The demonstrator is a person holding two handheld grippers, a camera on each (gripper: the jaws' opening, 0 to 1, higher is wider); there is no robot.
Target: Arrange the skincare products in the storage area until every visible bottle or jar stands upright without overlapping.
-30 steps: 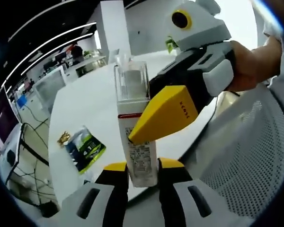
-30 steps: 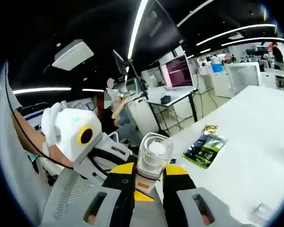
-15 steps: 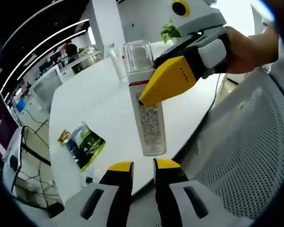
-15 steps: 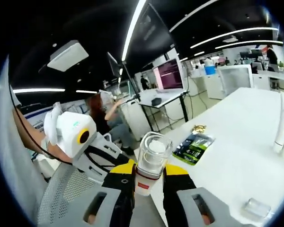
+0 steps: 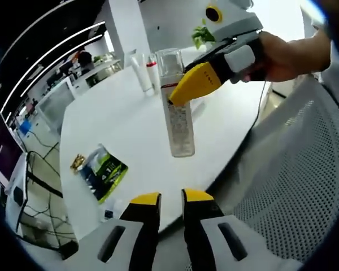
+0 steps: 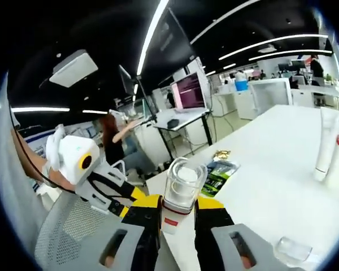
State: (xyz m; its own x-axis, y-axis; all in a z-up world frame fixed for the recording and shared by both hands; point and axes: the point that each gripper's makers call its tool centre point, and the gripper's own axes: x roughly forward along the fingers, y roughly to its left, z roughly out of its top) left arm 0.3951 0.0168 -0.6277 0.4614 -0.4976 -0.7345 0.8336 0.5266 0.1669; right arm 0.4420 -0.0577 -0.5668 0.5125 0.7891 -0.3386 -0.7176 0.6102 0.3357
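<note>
R gripper (image 6: 177, 221) clamps clear bottle (image 5: 177, 107) near cap at frame centre, long axis upright, base just over white table (image 5: 118, 118); L gripper (image 5: 170, 199), bottom centre, empty w/ jaws slightly apart, sits below bottle, so R is nearer for set-down.

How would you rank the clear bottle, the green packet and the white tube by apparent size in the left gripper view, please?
1. Clear bottle, though it is nearest the camera.
2. Green packet.
3. White tube, farthest away, so its true size is unsure.
</note>
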